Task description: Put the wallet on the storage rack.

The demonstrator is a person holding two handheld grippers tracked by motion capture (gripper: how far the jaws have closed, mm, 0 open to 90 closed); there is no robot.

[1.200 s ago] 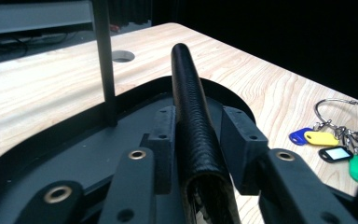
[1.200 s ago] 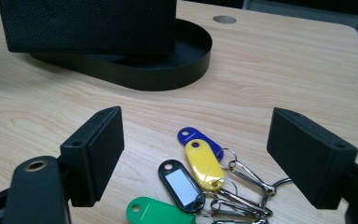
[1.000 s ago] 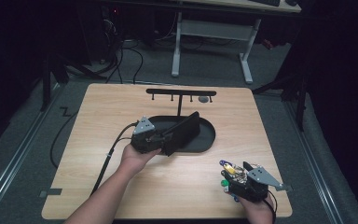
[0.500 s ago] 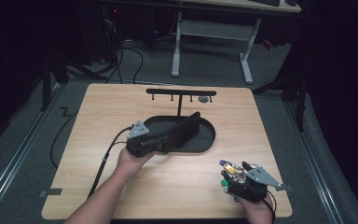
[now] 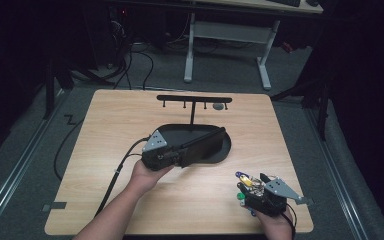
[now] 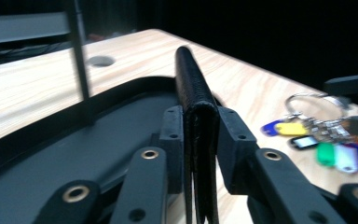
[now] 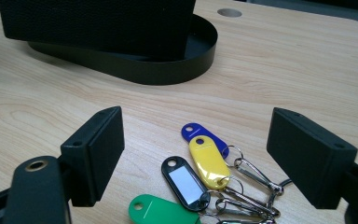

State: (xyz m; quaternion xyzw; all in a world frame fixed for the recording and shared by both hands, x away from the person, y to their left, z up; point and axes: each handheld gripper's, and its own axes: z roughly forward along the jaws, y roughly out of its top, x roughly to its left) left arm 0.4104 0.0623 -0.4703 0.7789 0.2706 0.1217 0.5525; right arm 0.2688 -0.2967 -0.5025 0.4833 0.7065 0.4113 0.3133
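Note:
My left gripper is shut on a flat black wallet, holding it on edge over the oval black tray. In the left gripper view the wallet stands upright, pinched between the two jaw pads. Near the table's front right, my right gripper stands open over a bunch of keys with coloured tags. In the right gripper view the yellow, blue, black and green tags lie on the wood between the spread jaws, untouched.
A black T-shaped hook stand rises from the back of the tray. A round cable hole sits in the tabletop behind it. Bare wood lies to the left of the tray and along the front edge.
The left gripper has drawn a little left and toward the person with the wallet in it. The right gripper has stayed over the keys.

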